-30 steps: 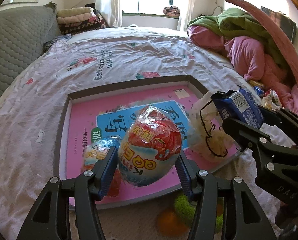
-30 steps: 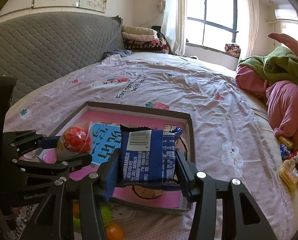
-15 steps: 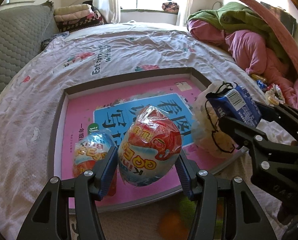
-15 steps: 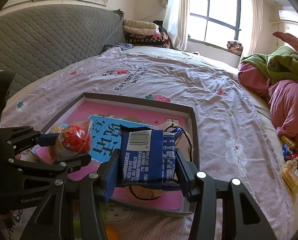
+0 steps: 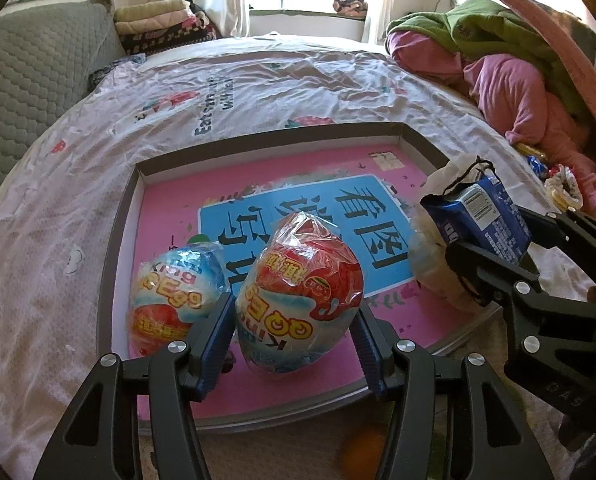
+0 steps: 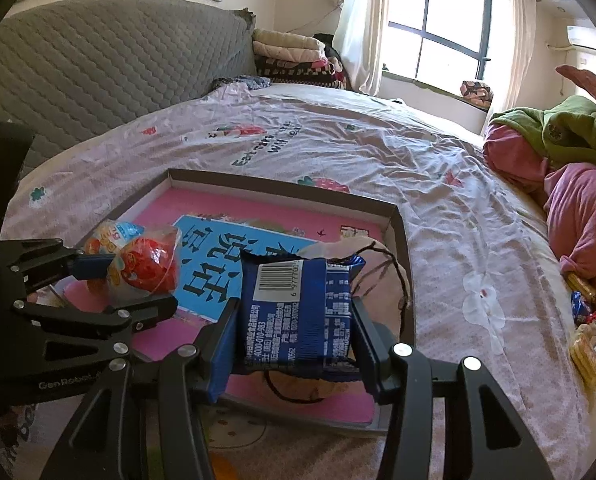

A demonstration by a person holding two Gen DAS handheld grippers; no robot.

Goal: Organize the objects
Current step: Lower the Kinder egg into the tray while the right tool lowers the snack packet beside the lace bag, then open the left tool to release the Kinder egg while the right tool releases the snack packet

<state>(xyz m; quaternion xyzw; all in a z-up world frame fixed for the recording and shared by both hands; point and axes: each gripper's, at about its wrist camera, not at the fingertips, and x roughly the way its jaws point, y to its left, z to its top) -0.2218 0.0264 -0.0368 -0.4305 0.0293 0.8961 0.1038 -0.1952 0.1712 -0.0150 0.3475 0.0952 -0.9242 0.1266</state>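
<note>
A shallow grey box lid (image 5: 118, 236) (image 6: 398, 236) with a pink and blue printed floor lies on the bed. My left gripper (image 5: 294, 320) is shut on a red and white wrapped toy egg (image 5: 302, 296) (image 6: 148, 266), held just above the lid's near part. A second wrapped egg (image 5: 174, 292) (image 6: 110, 236), blue-topped, lies in the lid to its left. My right gripper (image 6: 294, 320) (image 5: 510, 264) is shut on a blue snack packet (image 6: 298, 312) (image 5: 478, 216), held over the lid's right corner. A cream drawstring pouch (image 6: 382, 276) (image 5: 438, 272) lies under the packet.
The bed sheet (image 5: 258, 92) spreads around the lid. Pink and green bedding (image 5: 510, 80) is heaped at the right, with small snack wrappers (image 6: 590, 332) beside it. A grey quilted headboard (image 6: 98, 64) stands at the left. An orange ball (image 5: 362, 452) lies below the lid's near edge.
Both grippers have tipped a little further over the lid, keeping their loads. The blue-topped egg beside the left gripper shows more fully now.
</note>
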